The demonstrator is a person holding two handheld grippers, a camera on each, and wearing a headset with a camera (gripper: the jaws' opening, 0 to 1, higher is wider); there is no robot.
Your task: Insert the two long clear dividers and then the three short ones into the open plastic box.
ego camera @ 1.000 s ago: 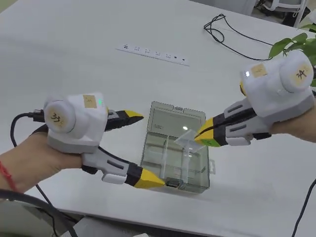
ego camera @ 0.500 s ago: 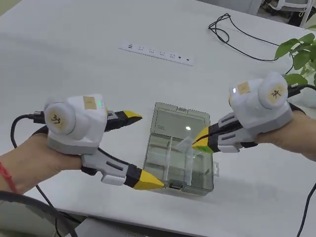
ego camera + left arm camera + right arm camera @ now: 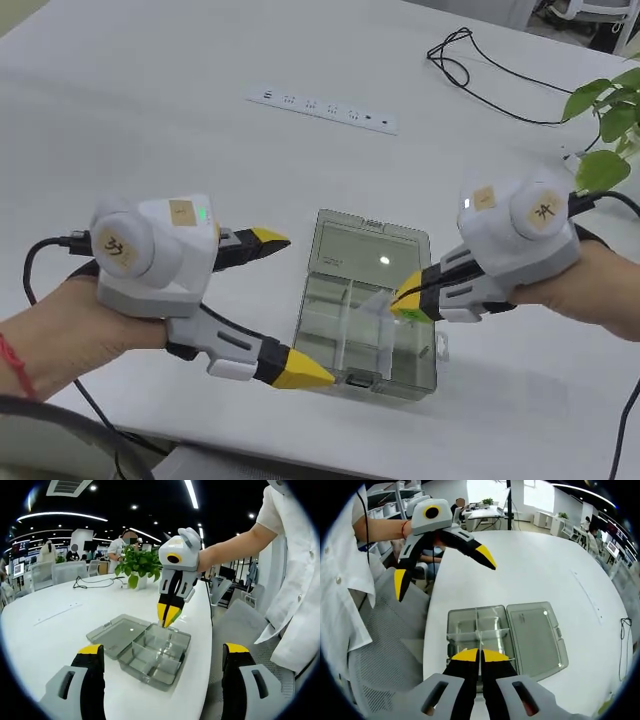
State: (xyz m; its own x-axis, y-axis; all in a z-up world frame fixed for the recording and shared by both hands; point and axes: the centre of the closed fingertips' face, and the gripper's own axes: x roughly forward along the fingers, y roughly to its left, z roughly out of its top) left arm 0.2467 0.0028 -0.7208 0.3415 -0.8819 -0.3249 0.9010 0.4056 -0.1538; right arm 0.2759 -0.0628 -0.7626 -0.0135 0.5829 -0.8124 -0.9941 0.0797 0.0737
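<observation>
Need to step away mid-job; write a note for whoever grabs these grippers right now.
Left gripper: open, holding nothing, hovering at the left side of the open box.
Right gripper: shut on a clear divider, tips down over the tray's right part; lid lies flat behind.
Done: seated dividers stand in the tray; exact count unclear.
Left: press the held divider into its slots, then add any missing.

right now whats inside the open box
Clear dividers stand in the box, splitting it into compartments with nothing else visible. The right tool, pinching another divider, hides the spot beneath it.
</observation>
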